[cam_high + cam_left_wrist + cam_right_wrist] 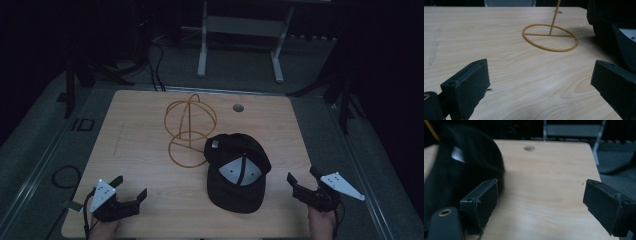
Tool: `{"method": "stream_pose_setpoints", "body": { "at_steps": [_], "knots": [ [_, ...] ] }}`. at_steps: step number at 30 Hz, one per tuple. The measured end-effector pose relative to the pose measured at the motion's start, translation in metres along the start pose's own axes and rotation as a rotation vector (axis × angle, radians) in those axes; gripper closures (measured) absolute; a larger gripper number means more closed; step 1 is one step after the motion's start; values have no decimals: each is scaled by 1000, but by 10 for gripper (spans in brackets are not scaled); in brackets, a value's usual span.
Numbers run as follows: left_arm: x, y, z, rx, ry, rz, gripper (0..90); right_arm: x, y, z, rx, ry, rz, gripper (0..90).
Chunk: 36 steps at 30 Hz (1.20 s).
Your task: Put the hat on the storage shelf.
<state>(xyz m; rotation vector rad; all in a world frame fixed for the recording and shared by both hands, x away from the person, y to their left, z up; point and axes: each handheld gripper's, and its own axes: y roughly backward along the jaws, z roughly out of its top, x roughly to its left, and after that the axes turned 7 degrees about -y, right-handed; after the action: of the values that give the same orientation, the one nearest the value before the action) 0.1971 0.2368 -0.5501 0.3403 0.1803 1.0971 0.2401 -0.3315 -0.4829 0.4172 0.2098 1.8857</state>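
High view: a black cap (pixel 236 172) lies upside down on the wooden tabletop (pixel 140 150), its pale lining facing up and its brim toward the near edge. Just beside it, toward the far left, stands a yellow wire stand (pixel 190 131) with a ring base and a rounded cage on top; the cap's crown touches or overlaps the ring's edge. The left hand-held gripper (pixel 132 188) rests at the near left corner, jaws apart with nothing between them. The right hand-held gripper (pixel 303 177) sits at the near right edge, jaws also apart and empty, near the cap but clear of it.

Left gripper view: both jaws stand wide over bare wood; the stand's ring base (pixel 550 37) lies ahead, the cap at the right edge.

Right gripper view: the jaws are spread wide, and the cap (pixel 459 167) lies just behind the left jaw
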Motion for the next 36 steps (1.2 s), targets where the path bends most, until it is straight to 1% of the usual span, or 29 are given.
{"method": "stream_pose_setpoints", "body": {
  "at_steps": [1, 4, 6, 8, 9, 10, 11, 12, 13, 14, 15, 16, 17, 18, 19, 20, 21, 23, 24, 25, 26, 28, 29, 30, 32, 33, 34, 35, 36],
  "knots": [
    [-2, 1, 1, -7, -10, -10, 23, 3, 1, 6, 2, 7, 17, 123],
    [-7, 2, 4, -16, -20, -32, 23, 10, 3, 22, -4, 24, 57, 123],
    [-9, 3, 4, -20, -30, -41, 23, 14, 2, 31, -10, 36, 62, 122],
    [-10, 3, 5, -21, -28, -45, 23, 19, -1, 40, -14, 55, 53, 123],
    [-10, 3, 5, -26, -25, -56, 23, 21, -2, 43, -20, 66, 73, 124],
    [-10, 3, 5, -22, -31, -56, 23, 23, -3, 47, -22, 77, 93, 128],
    [-11, 2, 5, -21, -35, -55, 22, 26, -5, 50, -16, 98, 89, 128],
    [-11, 2, 5, -19, -34, -63, 22, 30, -7, 53, -9, 120, 88, 128],
    [-11, 1, 5, -11, -36, -64, 23, 33, -10, 56, -3, 135, 93, 128],
    [-12, 1, 4, -11, -37, -67, 23, 36, -13, 59, 6, 141, 102, 126],
    [-12, 0, 4, -9, -41, -76, 23, 39, -15, 61, 16, 146, 122, 127],
    [-12, 0, 5, -2, -48, -77, 23, 42, -19, 64, 27, 158, 141, 128],
    [-13, 0, 5, -5, -54, -81, 23, 45, -23, 65, 38, 168, 143, 131],
    [-14, 1, 5, -9, -62, -82, 23, 49, -27, 67, 55, 179, 161, 137],
    [-14, 1, 5, -9, -62, -82, 23, 49, -27, 67, 55, 179, 161, 137],
    [-15, 2, 6, -18, -67, -89, 23, 54, -35, 68, 72, 185, 176, 160],
    [-15, 2, 6, -21, -72, -91, 23, 56, -39, 68, 87, 191, 187, 174],
    [-15, 3, 6, -27, -71, -98, 23, 61, -47, 66, 117, 220, 176, 219],
    [-15, 2, 6, -25, -72, -99, 23, 63, -51, 65, 130, 219, 179, 224],
    [-14, 2, 6, -23, -72, -100, 23, 64, -56, 63, 147, 206, 181, 229],
    [-14, 2, 6, -24, -69, -107, 23, 65, -62, 61, 164, 200, 174, 231],
    [-14, 2, 6, -21, -69, -108, 23, 68, -73, 57, 199, 204, 153, 241],
    [-15, 2, 5, -19, -71, -111, 23, 69, -78, 54, 219, 199, 147, 241],
    [-15, 2, 5, -16, -74, -108, 23, 70, -84, 52, 244, 195, 137, 258],
    [-15, 1, 5, -11, -77, -114, 23, 72, -92, 46, 272, 196, 105, 292],
    [-15, 1, 5, -9, -79, -111, 23, 73, -95, 43, 283, 196, 90, 328],
    [-15, 0, 5, -5, -78, -113, 23, 74, -97, 40, 289, 195, 64, 384],
    [-15, 0, 4, -3, -77, -117, 23, 76, -99, 38, 288, 201, 33, 483],
    [-15, 0, 4, 4, -80, -113, 23, 77, -99, 36, 296, 210, 23, 599]
  ]
}}
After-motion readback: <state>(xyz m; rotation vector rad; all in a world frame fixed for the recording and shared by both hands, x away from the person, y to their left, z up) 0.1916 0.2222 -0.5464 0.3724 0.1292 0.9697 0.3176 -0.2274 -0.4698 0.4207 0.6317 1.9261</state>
